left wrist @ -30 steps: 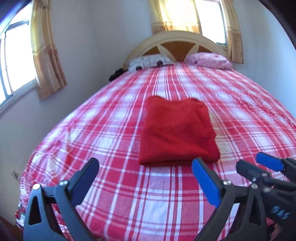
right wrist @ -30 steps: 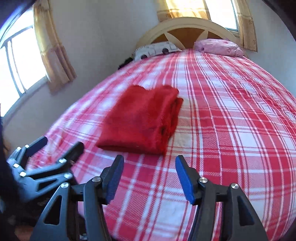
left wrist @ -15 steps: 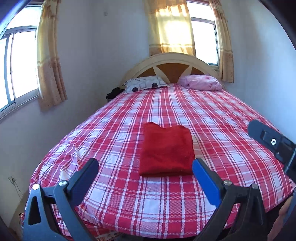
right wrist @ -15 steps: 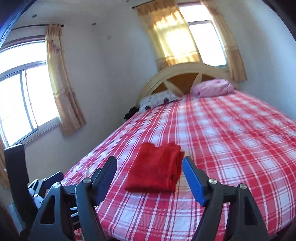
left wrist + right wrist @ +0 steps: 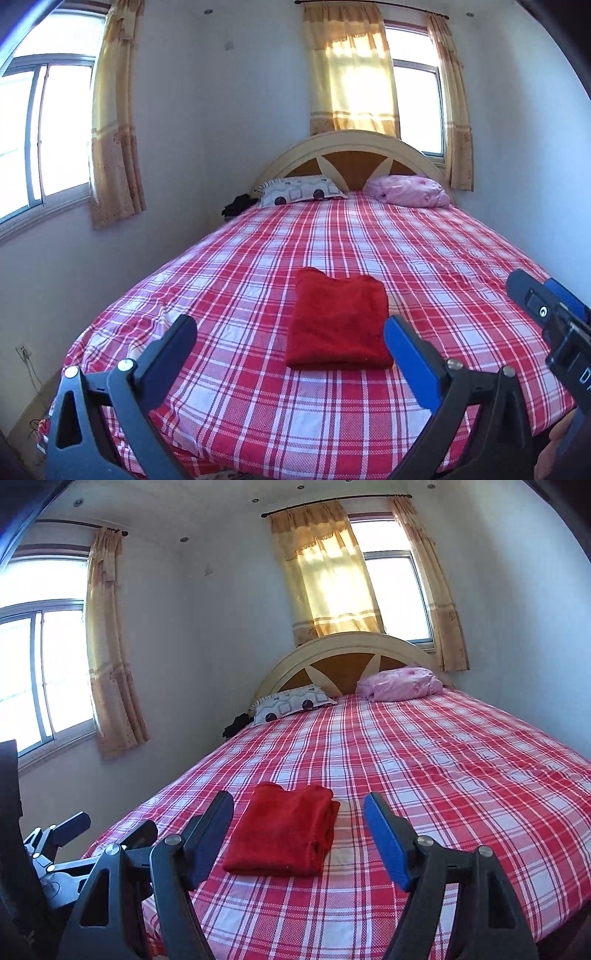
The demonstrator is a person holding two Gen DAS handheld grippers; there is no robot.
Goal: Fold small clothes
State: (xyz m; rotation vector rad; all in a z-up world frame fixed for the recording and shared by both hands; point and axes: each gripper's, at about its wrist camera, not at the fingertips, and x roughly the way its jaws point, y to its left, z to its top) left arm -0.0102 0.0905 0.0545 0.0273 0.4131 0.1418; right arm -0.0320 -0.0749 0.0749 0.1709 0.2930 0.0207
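A red garment (image 5: 338,321) lies folded into a neat rectangle, flat on the red-and-white checked bedspread (image 5: 443,258) near the foot of the bed. The left gripper (image 5: 290,341) and right gripper (image 5: 297,825) both hover short of it with jaws wide apart and nothing between them, the right one's having just been opening. The fold looks finished, so the likely risk is a stray jaw snagging the soft fabric's stacked edges and dragging the fold open.
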